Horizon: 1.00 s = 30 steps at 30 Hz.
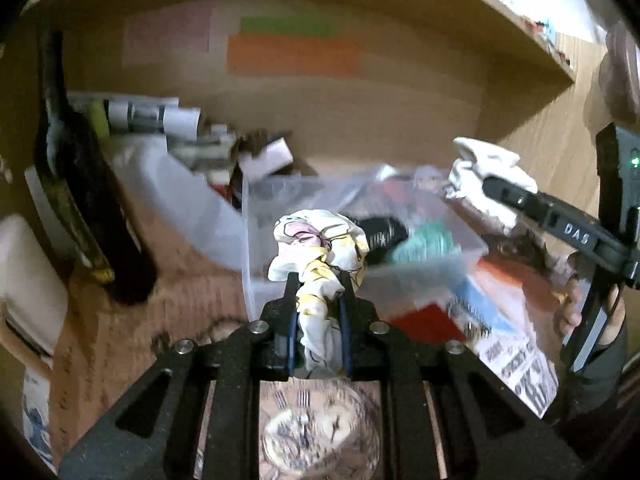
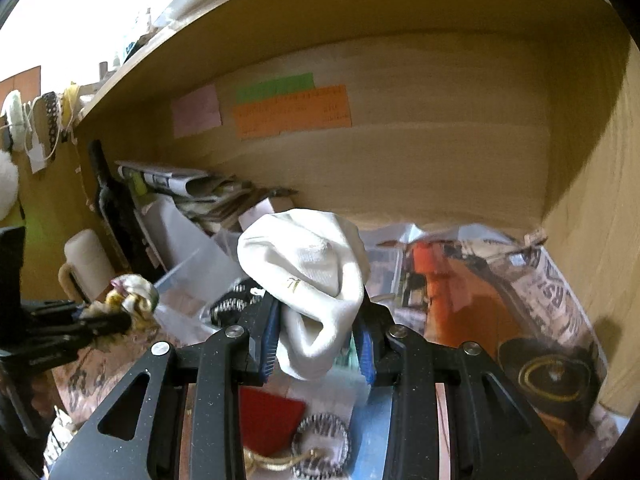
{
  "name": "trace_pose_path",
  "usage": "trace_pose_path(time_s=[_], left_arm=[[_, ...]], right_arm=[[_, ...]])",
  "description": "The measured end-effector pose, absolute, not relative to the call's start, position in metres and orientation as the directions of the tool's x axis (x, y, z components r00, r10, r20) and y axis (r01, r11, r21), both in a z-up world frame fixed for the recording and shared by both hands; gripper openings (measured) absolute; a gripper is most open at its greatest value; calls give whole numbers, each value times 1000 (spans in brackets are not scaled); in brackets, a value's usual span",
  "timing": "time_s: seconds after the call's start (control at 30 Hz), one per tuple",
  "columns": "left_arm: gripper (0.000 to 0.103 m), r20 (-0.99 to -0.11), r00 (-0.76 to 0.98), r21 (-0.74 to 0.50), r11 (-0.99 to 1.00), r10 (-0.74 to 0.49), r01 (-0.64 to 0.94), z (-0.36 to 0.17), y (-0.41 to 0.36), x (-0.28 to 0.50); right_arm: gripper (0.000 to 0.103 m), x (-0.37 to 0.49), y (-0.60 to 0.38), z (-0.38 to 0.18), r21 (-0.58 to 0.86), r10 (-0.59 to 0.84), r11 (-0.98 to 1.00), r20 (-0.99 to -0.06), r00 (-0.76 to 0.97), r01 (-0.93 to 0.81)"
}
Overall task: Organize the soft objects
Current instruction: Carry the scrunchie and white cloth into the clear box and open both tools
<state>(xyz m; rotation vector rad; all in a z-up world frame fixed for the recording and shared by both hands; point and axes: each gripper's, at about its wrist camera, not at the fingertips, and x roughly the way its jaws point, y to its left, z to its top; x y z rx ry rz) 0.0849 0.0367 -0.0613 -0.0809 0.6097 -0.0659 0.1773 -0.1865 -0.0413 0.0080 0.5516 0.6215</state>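
My left gripper (image 1: pixel 318 294) is shut on a patterned white, yellow and pink cloth (image 1: pixel 320 248) and holds it over a clear plastic box (image 1: pixel 256 216). In the box lie a black item (image 1: pixel 382 232) and a teal item (image 1: pixel 426 242). My right gripper (image 2: pixel 318 320) is shut on a white sock (image 2: pixel 308 268), held above the cluttered desk. The right gripper with its sock (image 1: pixel 480 168) shows at the right of the left wrist view. The left gripper with its cloth (image 2: pixel 132 292) shows at the left of the right wrist view.
A wooden shelf back wall carries pink, green and orange notes (image 2: pixel 294 112). A dark bottle (image 2: pixel 116 208), a white mug (image 2: pixel 86 264) and stacked papers (image 2: pixel 172 180) stand at the left. Newspaper (image 2: pixel 560 292), a red card (image 2: pixel 270 416) and a dark round object (image 2: pixel 554 376) lie on the desk.
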Motion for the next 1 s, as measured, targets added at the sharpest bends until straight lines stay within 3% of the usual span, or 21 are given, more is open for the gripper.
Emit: trace_pose_path(time_s=[0.4, 0.7, 0.77, 0.83, 1.0], left_arm=[[16, -628, 777, -67, 998, -44, 3, -72, 45, 164], [17, -691, 722, -46, 999, -39, 10, -102, 42, 203], [23, -698, 715, -45, 999, -38, 9, -105, 41, 207], [37, -695, 718, -41, 999, -33, 6, -106, 40, 210], [58, -673, 739, -29, 999, -31, 15, -99, 36, 202]], right_arm=[[30, 222, -154, -47, 129, 508, 841, -523, 685, -525], [30, 253, -135, -90, 121, 466, 845, -646, 605, -522], [30, 256, -133, -96, 115, 456, 847, -660, 598, -519], [32, 256, -133, -98, 111, 451, 848, -665, 595, -519], [49, 255, -134, -94, 88, 436, 855, -655, 618, -510]])
